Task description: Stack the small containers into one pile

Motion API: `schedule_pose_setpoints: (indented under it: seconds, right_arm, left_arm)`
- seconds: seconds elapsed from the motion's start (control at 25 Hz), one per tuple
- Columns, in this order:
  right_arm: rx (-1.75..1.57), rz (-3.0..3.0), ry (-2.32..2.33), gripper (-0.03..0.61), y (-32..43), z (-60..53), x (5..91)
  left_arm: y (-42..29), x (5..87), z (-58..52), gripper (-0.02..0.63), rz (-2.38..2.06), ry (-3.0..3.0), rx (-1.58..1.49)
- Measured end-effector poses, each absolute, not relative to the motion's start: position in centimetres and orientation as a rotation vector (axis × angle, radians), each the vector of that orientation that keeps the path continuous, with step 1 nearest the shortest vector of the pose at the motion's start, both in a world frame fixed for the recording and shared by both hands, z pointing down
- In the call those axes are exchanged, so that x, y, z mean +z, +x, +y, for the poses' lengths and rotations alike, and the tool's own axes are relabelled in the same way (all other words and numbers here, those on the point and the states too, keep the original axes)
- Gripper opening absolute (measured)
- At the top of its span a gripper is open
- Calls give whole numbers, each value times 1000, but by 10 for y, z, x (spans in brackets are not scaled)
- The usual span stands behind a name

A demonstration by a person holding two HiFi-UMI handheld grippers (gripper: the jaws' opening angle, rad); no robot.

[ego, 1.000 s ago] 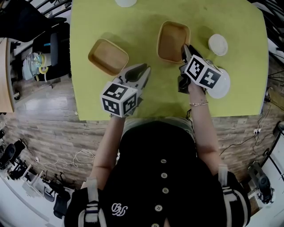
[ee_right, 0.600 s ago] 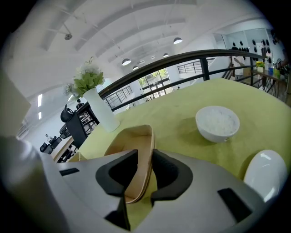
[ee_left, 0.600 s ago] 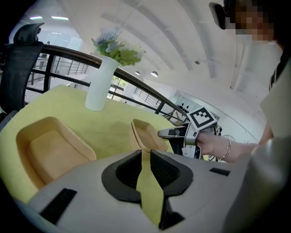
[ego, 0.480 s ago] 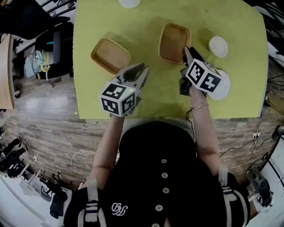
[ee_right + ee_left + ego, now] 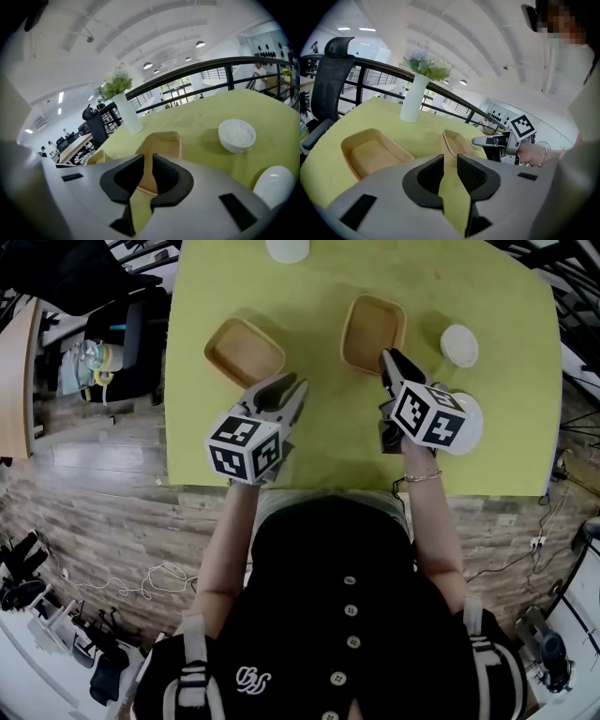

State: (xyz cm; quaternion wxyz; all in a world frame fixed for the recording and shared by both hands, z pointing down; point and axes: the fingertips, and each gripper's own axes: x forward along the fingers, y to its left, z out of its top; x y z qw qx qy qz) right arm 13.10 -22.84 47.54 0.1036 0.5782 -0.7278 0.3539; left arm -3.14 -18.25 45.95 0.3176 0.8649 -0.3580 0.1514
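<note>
Two tan rectangular containers rest apart on the green table (image 5: 319,427): the left container (image 5: 243,351) (image 5: 370,154) and the right container (image 5: 373,332) (image 5: 161,145). My left gripper (image 5: 281,388) (image 5: 450,161) hovers just short of the left container's near right corner. Its jaws have just been opening and only table shows between them. My right gripper (image 5: 388,359) (image 5: 144,171) points at the right container's near right corner. Its jaws stand a narrow gap apart and hold nothing. Both containers are empty.
A white vase (image 5: 287,248) (image 5: 414,97) (image 5: 127,112) with flowers stands at the table's far edge. A small white bowl (image 5: 459,344) (image 5: 236,134) sits right of the right container, and a white plate (image 5: 466,420) (image 5: 276,185) lies beside my right gripper. The table's near edge is close below both grippers.
The left gripper's jaws have spread wider. Both grippers have risen a little and shifted slightly over the table. Neither container has moved.
</note>
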Motion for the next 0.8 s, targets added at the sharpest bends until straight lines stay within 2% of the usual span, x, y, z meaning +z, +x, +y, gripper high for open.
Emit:
schedule_pose_setpoints:
  seconds: [0.16,0.4,0.48,0.8]
  right_arm:
    - [990,-2242,1578,14,104,-219,466]
    - [877,-2482,1336,14,61,-200,442]
    - [881,-2562,1250,12,46,-194,434]
    - [780,-2667,1027,12,4,-170,423]
  left_arm:
    - [-48,456,-180,100,-986,2267,387]
    - [-69,454,-177,87,-1056,2234,349]
    - [-77,453,-177,12,-1077,2216,313]
    - [-101,456,-176,11,-1168,2167,286]
